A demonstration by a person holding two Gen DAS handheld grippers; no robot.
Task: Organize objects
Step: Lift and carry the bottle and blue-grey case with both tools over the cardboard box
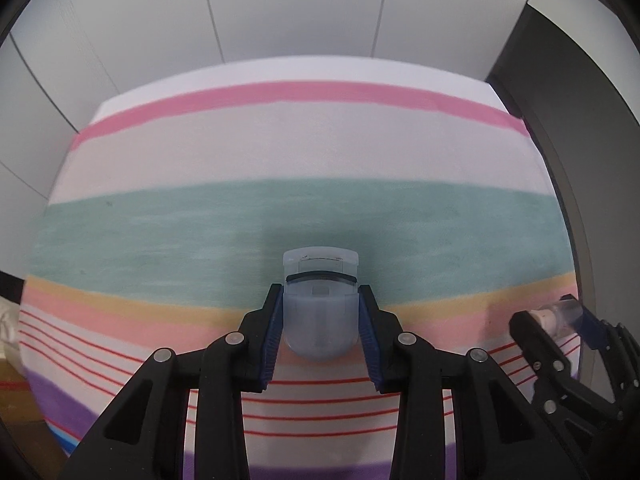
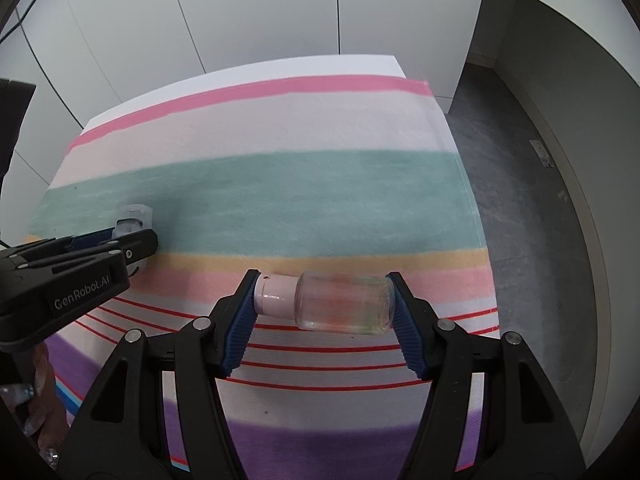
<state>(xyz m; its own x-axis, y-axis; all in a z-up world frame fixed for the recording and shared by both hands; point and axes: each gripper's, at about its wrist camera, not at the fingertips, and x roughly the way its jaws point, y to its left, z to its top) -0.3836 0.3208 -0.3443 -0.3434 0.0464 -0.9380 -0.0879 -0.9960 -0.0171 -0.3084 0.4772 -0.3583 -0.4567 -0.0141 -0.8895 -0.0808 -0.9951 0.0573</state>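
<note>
My left gripper [image 1: 320, 300] is shut on a pale translucent plastic eyelash curler [image 1: 319, 312], held above the striped cloth. The curler's head points away from me. My right gripper [image 2: 324, 296] is shut on a clear small bottle [image 2: 344, 304] with a pale pink cap [image 2: 274, 295], held sideways, cap to the left. In the left wrist view the right gripper [image 1: 560, 320] shows at the right edge with the bottle [image 1: 560, 312]. In the right wrist view the left gripper [image 2: 132, 240] shows at the left with the curler [image 2: 134, 218].
A table covered by a striped cloth [image 1: 304, 216] in pink, teal, orange, red and purple bands fills both views. White wall panels [image 1: 280, 8] stand behind it. Grey floor [image 2: 520, 200] lies past the table's right edge.
</note>
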